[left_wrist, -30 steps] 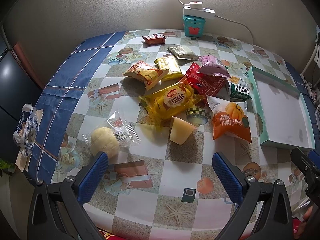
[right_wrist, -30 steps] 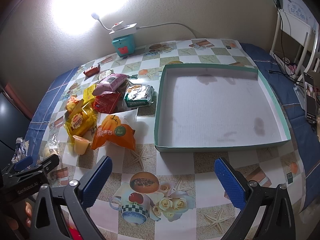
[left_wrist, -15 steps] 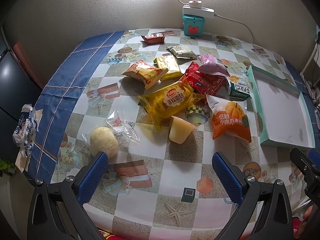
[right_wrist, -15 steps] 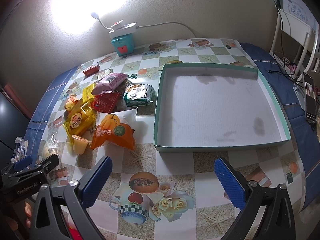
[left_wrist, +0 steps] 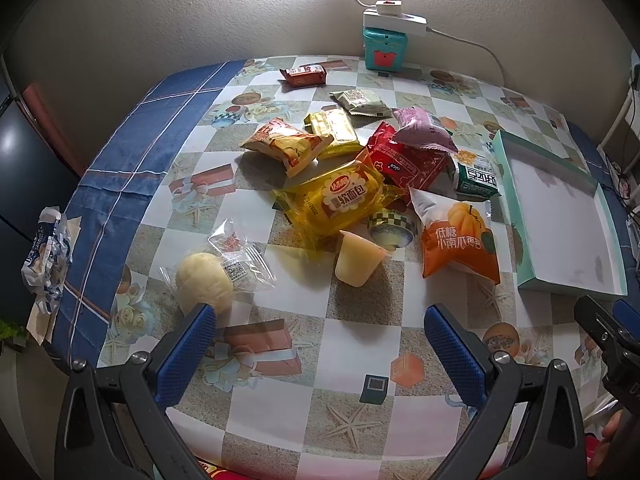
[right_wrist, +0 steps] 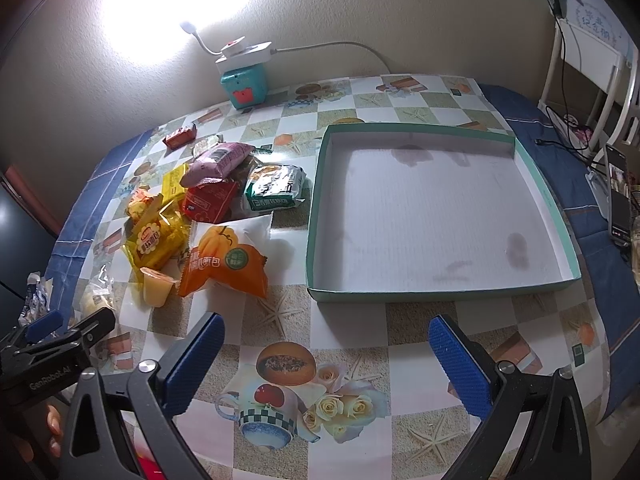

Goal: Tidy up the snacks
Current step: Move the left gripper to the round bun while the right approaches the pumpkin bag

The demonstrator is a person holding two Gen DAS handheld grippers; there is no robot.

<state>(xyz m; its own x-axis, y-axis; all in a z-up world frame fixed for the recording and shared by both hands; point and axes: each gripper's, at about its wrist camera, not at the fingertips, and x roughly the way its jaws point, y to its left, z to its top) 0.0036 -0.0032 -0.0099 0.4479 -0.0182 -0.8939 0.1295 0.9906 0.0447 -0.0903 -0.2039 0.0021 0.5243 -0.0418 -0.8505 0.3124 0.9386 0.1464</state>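
Note:
A heap of snack packets lies mid-table: a yellow bread pack (left_wrist: 340, 200), an orange pumpkin bread pack (left_wrist: 456, 240) (right_wrist: 224, 264), a red pack (left_wrist: 404, 164), a pink pack (left_wrist: 420, 128) and a green-white pack (right_wrist: 276, 188). A yellow jelly cup (left_wrist: 356, 260) (right_wrist: 156, 286) lies tipped beside them. A round bun in clear wrap (left_wrist: 204, 280) sits just beyond my left gripper (left_wrist: 320, 344), which is open and empty. The shallow teal box (right_wrist: 540, 188) (left_wrist: 516, 208) is empty. My right gripper (right_wrist: 324, 352) hovers open before its near wall.
A teal tin (right_wrist: 244, 84) with a white power strip and a lit lamp stands by the back wall. A small red bar (left_wrist: 304, 75) lies near it. A crumpled wrapper (left_wrist: 46, 252) sits at the left table edge. A white chair (right_wrist: 592, 64) and a phone (right_wrist: 618, 196) are at the right.
Both views have shifted very slightly, the scene drifting a little; no snack has moved and both grippers remain open.

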